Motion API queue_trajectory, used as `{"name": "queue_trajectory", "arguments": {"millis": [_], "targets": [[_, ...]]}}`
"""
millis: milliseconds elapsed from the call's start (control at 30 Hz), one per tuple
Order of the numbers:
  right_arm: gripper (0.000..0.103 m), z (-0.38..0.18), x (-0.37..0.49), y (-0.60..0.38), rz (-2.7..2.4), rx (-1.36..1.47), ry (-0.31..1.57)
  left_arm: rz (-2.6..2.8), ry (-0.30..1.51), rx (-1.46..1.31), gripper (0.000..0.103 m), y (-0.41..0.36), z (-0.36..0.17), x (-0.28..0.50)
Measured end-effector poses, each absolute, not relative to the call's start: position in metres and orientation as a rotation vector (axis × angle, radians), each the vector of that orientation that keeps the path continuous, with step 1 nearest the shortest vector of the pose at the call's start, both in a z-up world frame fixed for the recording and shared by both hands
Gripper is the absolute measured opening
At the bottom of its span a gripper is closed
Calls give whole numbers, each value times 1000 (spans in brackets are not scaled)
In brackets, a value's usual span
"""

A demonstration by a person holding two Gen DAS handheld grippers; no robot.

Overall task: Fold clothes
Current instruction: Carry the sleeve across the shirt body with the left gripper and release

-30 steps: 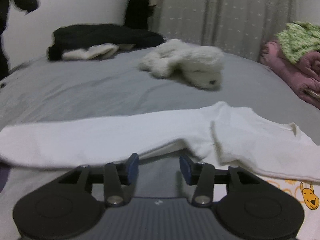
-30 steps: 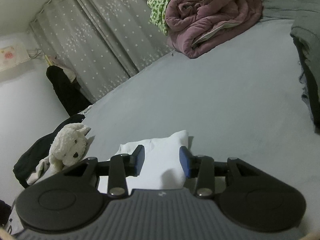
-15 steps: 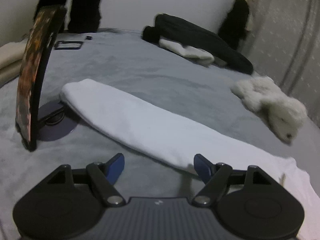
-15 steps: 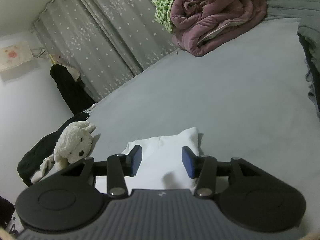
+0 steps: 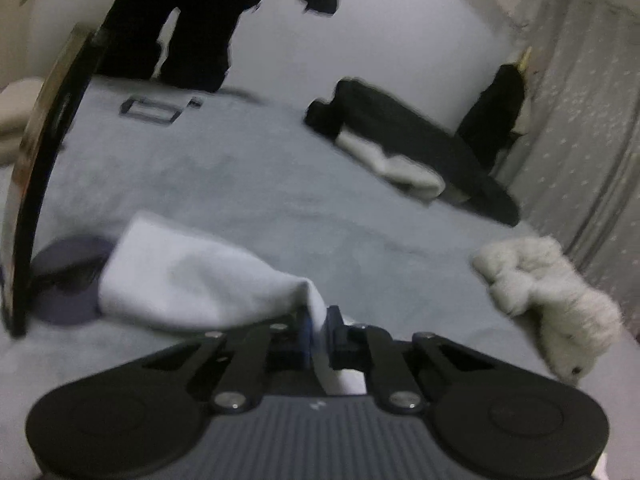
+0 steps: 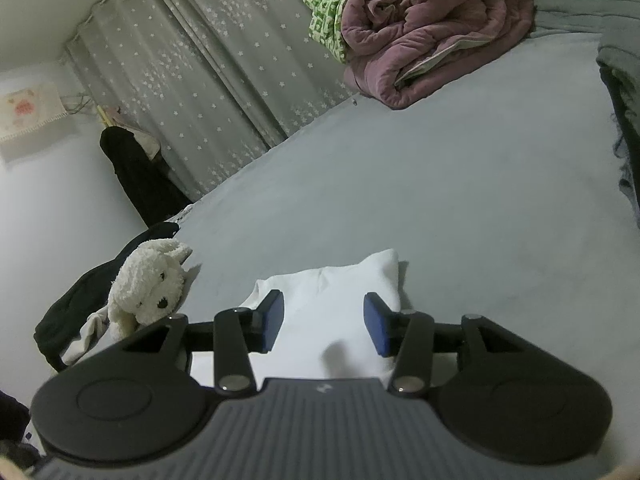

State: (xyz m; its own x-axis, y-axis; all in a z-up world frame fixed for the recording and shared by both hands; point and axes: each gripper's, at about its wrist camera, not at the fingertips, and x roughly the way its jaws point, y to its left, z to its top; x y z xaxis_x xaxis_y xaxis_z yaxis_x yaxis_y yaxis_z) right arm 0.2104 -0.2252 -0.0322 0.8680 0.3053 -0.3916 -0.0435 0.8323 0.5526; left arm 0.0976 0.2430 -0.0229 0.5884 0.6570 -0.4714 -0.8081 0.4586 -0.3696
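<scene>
White garment [image 5: 188,280] lies on the grey bed [image 5: 248,184], w/ its sleeve bunched up toward the left gripper [image 5: 317,334]; jaws are closing & the blue pads already pinch a fold of the sleeve between them. Left of it sits a dark round base [image 5: 60,280] w/ a curved dark panel [image 5: 36,152] rising from it. In the right wrist view, the right gripper [image 6: 325,328] hangs over another part of the white cloth, jaws about half apart, cloth below them, pads not pressing on it. Plush dog [image 6: 146,284] lies just left of that. Farther back: black clothes [image 5: 408,140] in a heap, then starred curtain [image 6: 208,76] & a rolled pink quilt [image 6: 432,28] far right.
</scene>
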Motion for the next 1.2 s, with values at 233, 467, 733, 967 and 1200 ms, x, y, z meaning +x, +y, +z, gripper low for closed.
{"name": "queue_trajectory", "arguments": {"millis": [233, 467, 733, 967, 1200], "targets": [[49, -33, 208, -223, 195, 560, 494, 735, 131, -567, 7, 224, 22, 100], [49, -35, 207, -223, 188, 559, 498, 516, 52, -519, 7, 181, 63, 118], [49, -34, 205, -226, 190, 575, 491, 331, 44, -539, 7, 131, 78, 141], [49, -34, 205, -231, 187, 605, 489, 259, 138, -529, 7, 92, 64, 169], [49, -36, 205, -229, 182, 577, 506, 178, 261, -494, 6, 65, 38, 188]]}}
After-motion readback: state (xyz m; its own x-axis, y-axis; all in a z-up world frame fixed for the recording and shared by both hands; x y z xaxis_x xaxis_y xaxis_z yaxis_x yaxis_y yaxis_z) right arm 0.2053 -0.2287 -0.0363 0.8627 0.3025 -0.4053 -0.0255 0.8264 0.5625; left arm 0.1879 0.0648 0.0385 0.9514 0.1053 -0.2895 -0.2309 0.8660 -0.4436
